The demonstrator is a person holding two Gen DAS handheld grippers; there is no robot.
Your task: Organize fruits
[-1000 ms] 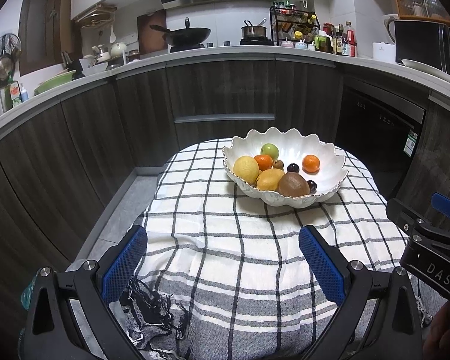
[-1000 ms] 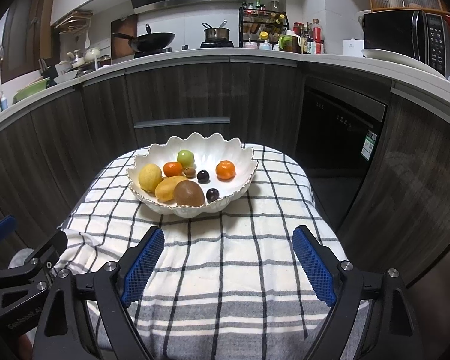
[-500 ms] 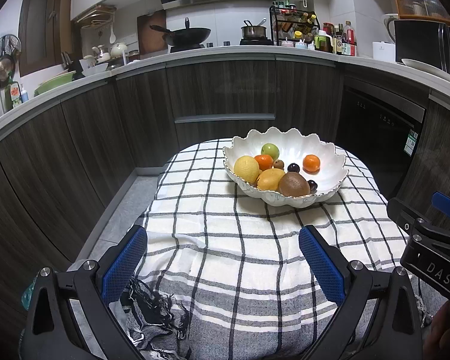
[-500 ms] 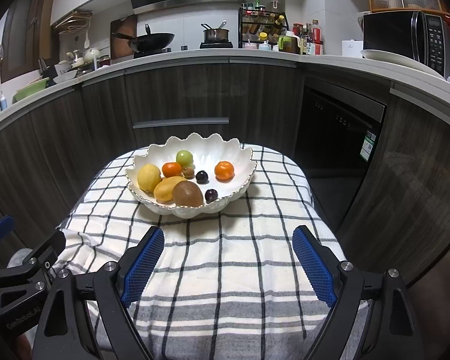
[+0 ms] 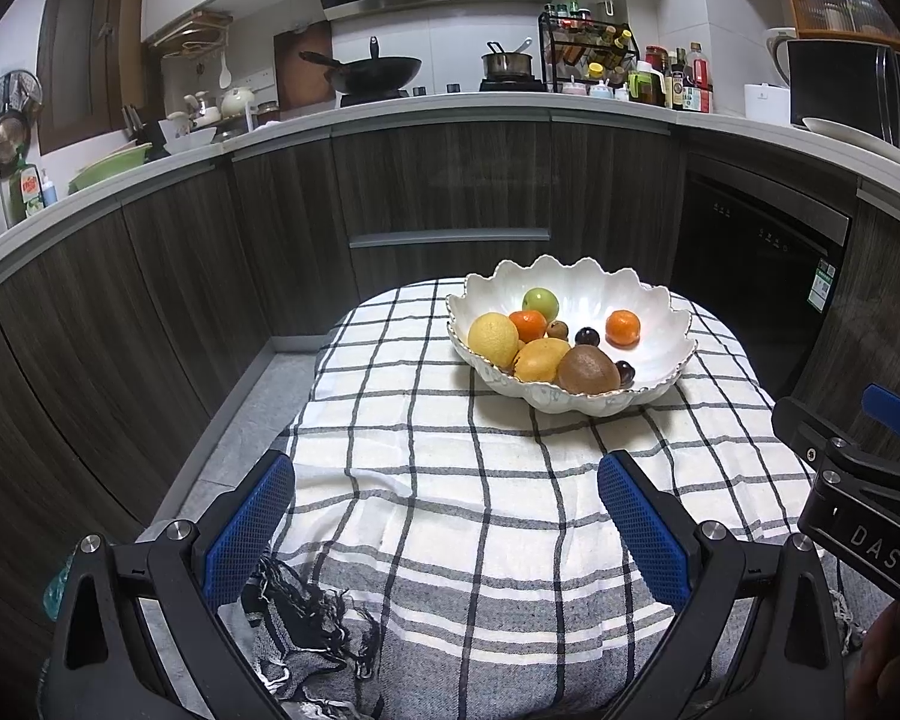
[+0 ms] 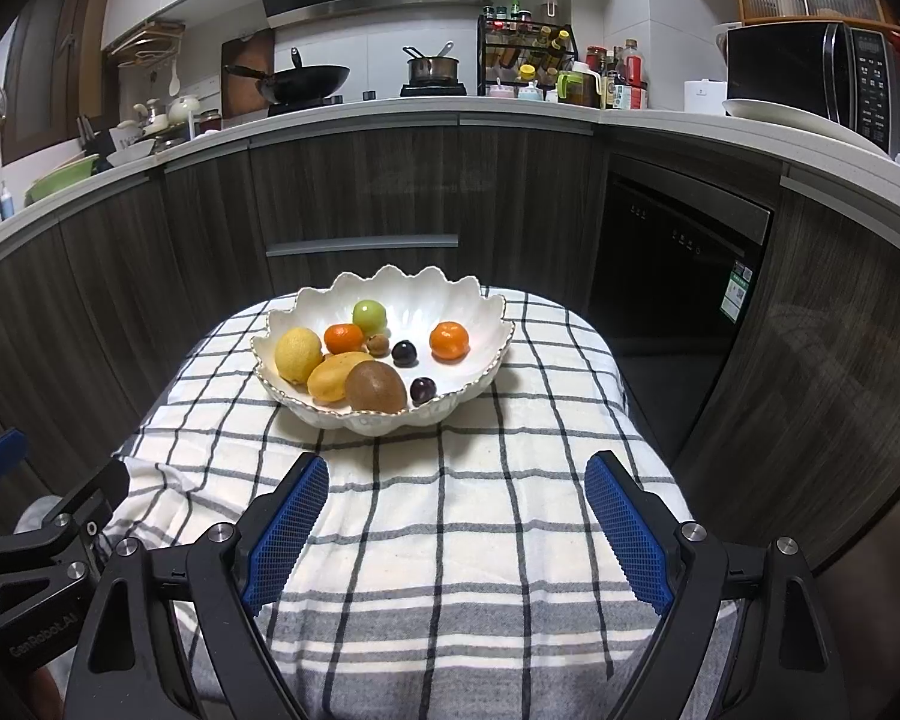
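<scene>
A white scalloped bowl (image 5: 648, 300) (image 6: 426, 300) stands at the far side of a small table under a checked cloth (image 5: 450, 480) (image 6: 480, 528). It holds several fruits: a lemon (image 6: 298, 354), a yellow mango (image 6: 335, 376), a brown kiwi (image 6: 375, 386), two oranges (image 6: 449, 341), a green apple (image 6: 369, 315) and dark plums (image 6: 404, 352). My left gripper (image 5: 447, 525) is open and empty above the near cloth. My right gripper (image 6: 457, 519) is open and empty, nearer the bowl. Each gripper shows at the edge of the other's view.
Dark wood kitchen cabinets (image 5: 450, 192) curve around the table on three sides. A dishwasher (image 6: 678, 252) is at the right. The cloth's fringed edge (image 5: 306, 630) hangs at the near left. The counter above carries a wok, pots and bottles.
The right gripper has edged slightly closer to the bowl. The left gripper has hardly moved. Both stay open.
</scene>
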